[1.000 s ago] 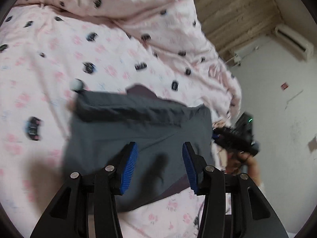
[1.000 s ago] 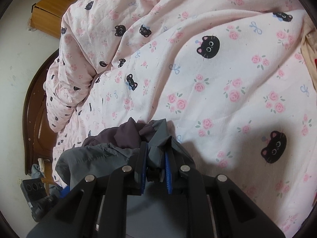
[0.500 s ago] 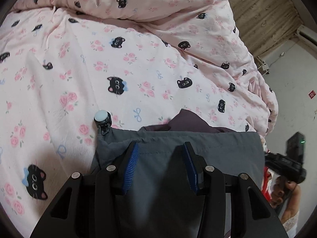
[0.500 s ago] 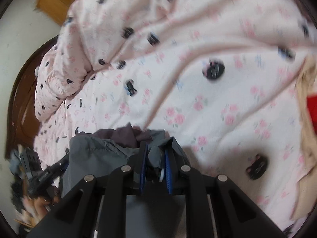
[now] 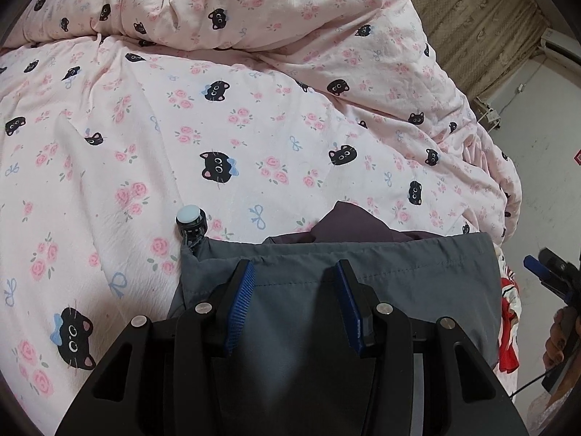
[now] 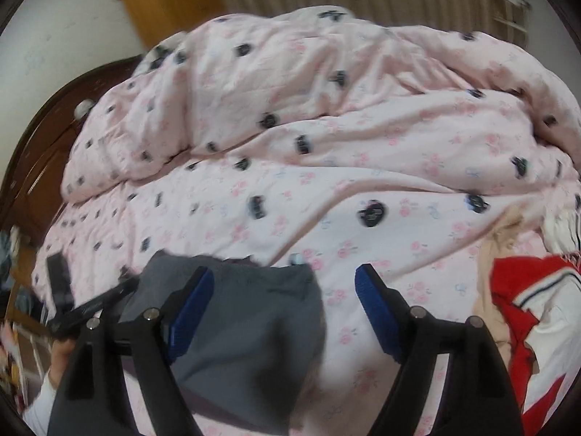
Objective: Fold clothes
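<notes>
Left gripper (image 5: 294, 290): jaws apart, holding nothing, above grey garment (image 5: 363, 290) lying folded directly beneath. Right gripper (image 6: 283, 309): spread wide, empty, garment under its left finger. Advice: press folds flat before releasing.

Both cameras look down from close up; both see the gray clothes (image 5: 363, 283) (image 6: 247, 309) on the pink bed (image 5: 181, 138) (image 6: 363, 181).

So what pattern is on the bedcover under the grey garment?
Pale pink bedcover printed with black cat faces, pink roses and small blue bows; the left wrist view shows it best.
</notes>
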Motion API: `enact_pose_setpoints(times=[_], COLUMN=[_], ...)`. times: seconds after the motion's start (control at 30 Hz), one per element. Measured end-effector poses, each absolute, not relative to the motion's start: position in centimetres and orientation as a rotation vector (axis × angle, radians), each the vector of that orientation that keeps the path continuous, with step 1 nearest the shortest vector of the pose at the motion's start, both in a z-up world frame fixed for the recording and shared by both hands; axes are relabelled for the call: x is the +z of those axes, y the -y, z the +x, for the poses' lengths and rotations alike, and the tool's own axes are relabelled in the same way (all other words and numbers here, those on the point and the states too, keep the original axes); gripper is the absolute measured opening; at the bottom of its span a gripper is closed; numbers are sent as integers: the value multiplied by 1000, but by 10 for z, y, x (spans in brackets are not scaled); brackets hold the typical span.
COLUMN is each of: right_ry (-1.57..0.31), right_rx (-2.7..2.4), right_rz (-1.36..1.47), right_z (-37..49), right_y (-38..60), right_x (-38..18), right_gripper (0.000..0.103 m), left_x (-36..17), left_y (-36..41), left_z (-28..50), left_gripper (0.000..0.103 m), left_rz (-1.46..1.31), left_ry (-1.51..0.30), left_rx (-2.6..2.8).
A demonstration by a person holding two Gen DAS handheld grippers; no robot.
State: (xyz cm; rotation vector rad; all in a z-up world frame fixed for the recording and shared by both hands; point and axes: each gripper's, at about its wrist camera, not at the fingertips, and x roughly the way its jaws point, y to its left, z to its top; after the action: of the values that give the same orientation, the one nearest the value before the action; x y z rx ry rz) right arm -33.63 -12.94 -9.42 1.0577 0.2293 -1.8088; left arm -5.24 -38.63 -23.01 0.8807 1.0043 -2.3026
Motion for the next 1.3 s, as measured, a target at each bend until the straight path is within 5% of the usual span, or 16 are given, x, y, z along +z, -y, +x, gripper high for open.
enact_pose_setpoints(times=[0.43,0.63,0.87,0.97,1.1,1.23,1.3], right_ry=[-582,-599,-419,-340,-253,-304,-361], right_rx=[-1525,-1625,-1644,-1649,-1675,-1731,-1737], right_rz=[928,954,1041,1076,1107,1040,981], right_z=[-214,-236,-261,-272,-287,-284,-274], right_y=[217,240,223,215,207,211,218], right_x=[-147,-173,-180,-183,-182,-163,-152], right_gripper=[57,56,56,45,17,26,58], left_x=[-216,-192,-225,-228,-227,-214,-210], left_y=[386,369,357,351,344,344,346], left_z=[-45,-44,-71,-73,-73,-64,-63], left_gripper=[41,41,42,43,43,42,42], left_rz=[807,773,1025,1045,1029,941,911], left_ry=[-954,-922,-847,-787,-749,-790,-768], left_rx=[-2300,-2475,-2342,-2329,-2316,-2346,-2338])
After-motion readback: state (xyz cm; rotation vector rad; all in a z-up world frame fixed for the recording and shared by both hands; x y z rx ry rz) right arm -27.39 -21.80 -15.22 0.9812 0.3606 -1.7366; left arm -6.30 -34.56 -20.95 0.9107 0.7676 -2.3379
